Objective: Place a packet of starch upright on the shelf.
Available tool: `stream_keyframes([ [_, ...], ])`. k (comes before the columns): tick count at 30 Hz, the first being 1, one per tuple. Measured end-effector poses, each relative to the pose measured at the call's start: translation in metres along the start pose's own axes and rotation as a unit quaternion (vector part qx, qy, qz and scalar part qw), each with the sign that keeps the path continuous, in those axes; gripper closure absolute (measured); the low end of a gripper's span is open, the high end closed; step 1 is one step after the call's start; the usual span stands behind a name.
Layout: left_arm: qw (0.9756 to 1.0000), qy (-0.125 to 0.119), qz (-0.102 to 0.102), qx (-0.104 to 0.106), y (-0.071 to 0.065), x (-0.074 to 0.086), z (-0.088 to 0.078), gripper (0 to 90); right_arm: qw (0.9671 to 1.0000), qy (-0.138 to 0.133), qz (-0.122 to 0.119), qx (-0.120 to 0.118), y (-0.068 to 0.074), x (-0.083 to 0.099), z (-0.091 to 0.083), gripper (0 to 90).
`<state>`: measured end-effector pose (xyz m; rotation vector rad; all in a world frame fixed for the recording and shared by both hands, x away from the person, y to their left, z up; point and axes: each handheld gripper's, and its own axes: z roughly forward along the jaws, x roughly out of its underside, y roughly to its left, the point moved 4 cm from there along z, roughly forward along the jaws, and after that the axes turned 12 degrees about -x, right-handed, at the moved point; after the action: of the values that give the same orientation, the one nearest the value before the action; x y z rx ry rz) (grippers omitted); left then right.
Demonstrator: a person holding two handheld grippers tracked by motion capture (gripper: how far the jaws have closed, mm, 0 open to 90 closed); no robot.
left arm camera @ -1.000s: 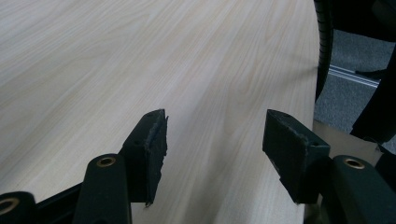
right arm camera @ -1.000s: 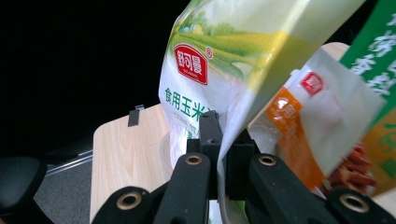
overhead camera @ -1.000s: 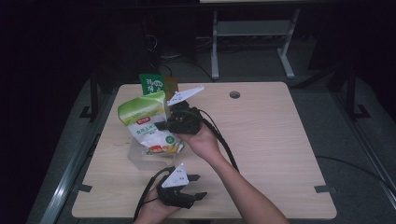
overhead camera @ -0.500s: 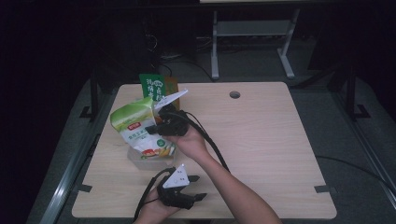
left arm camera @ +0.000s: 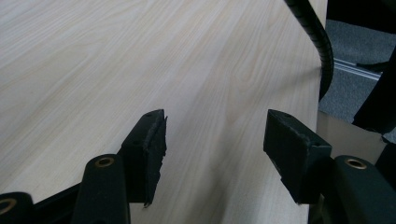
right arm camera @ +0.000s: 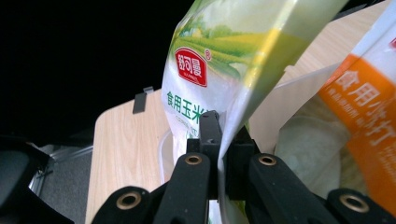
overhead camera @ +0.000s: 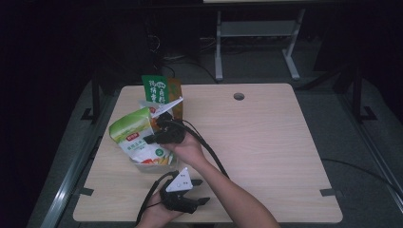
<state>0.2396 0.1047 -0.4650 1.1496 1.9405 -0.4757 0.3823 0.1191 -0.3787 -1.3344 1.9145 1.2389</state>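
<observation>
1. The right gripper [overhead camera: 164, 133] has its black jaws pressed together on the side edge of a green-and-white plastic pouch with a red logo and printed characters [overhead camera: 133, 137]. In the right gripper view the pouch [right arm camera: 219, 70] rises straight up and away from the jaws, its seam caught between them.
2. The pouch's long axis runs roughly upright with a tilt, its lower end sitting in or against a shallow clear plastic tray [overhead camera: 157, 165] on the light wooden tabletop [overhead camera: 266, 142]; whether it touches the tray floor cannot be told.
3. Just beyond the right gripper, on its far side, stands an orange-and-green printed bag [overhead camera: 161, 92]. In the right gripper view this bag [right arm camera: 359, 107] lies close to the right of the jaws.
4. The left gripper [overhead camera: 183, 197] rests well nearer the person, with its jaws spread apart over bare tabletop [left arm camera: 140, 60] and nothing between them.
5. The right hand is clearly the nearer one to the pouch, so any lifting or shifting would likely fall to it; the glossy, soft film could slip or crumple.
</observation>
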Motion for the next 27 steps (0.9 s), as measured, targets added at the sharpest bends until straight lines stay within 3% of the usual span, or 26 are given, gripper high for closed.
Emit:
stream_keyframes([
  [5,1.0000,-0.001,-0.002,0.002,-0.001,0.001,0.001,39.0,1.0000,0.009,0.004,-0.002,-0.002,0.005,0.005,87.6],
  [15,1.0000,0.004,0.001,0.002,-0.001,0.001,0.003,39.0,0.9996,0.026,-0.013,0.002,0.000,0.006,-0.006,80.8],
  [27,1.0000,0.008,0.000,-0.002,0.002,0.002,0.004,39.0,0.9989,0.042,-0.023,0.002,0.001,0.015,-0.013,87.8],
])
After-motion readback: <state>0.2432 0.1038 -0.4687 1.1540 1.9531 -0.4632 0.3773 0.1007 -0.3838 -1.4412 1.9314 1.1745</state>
